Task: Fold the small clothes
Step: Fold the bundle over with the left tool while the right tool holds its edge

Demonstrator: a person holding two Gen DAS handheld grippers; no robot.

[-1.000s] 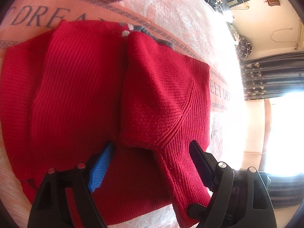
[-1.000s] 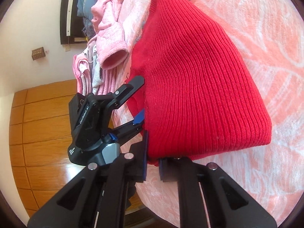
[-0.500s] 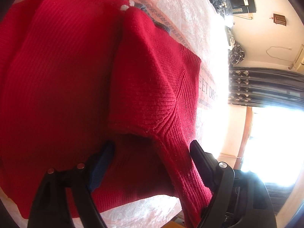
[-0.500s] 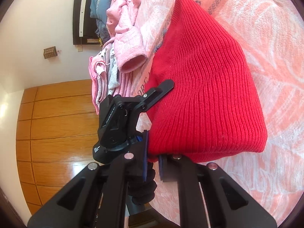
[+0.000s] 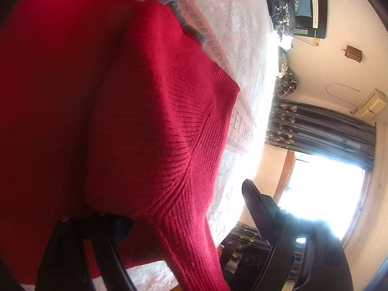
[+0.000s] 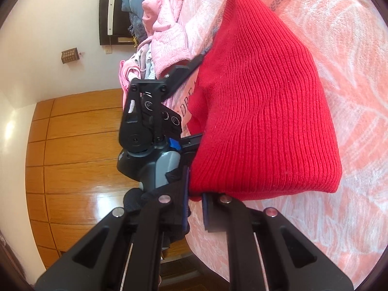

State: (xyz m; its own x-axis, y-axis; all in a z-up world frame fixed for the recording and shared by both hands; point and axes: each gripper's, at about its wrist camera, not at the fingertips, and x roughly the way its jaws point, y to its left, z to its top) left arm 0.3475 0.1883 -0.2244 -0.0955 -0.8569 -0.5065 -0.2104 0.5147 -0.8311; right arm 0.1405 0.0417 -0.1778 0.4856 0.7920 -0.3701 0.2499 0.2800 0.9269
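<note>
Two grippers sit at the near hem of the red ribbed knit sweater (image 6: pixel 262 111), with bare pink patterned blanket (image 6: pixel 351 55) rightward. Right gripper (image 6: pixel 195 203) jaws are pinched narrow on the hem; left gripper (image 5: pixel 184 218) jaws are spread wide, straddling a folded sleeve.

1. A pink blanket (image 6: pixel 359 77) with a pale leaf pattern and a lettered band covered the bed.
2. A heap of pink clothes (image 6: pixel 167 21) lay at the bed's far edge, with striped pieces beside it.
3. Wooden panelling (image 6: pixel 72 150) shone behind the bed.
4. A small brown wall ornament (image 6: pixel 70 55) hung on the pale wall.
5. Dark patterned curtains (image 5: pixel 320 126) framed a bright window (image 5: pixel 322 194).
6. Dark checked clothes (image 5: pixel 281 0) were piled near a dark-framed shelf (image 5: pixel 320 7).
</note>
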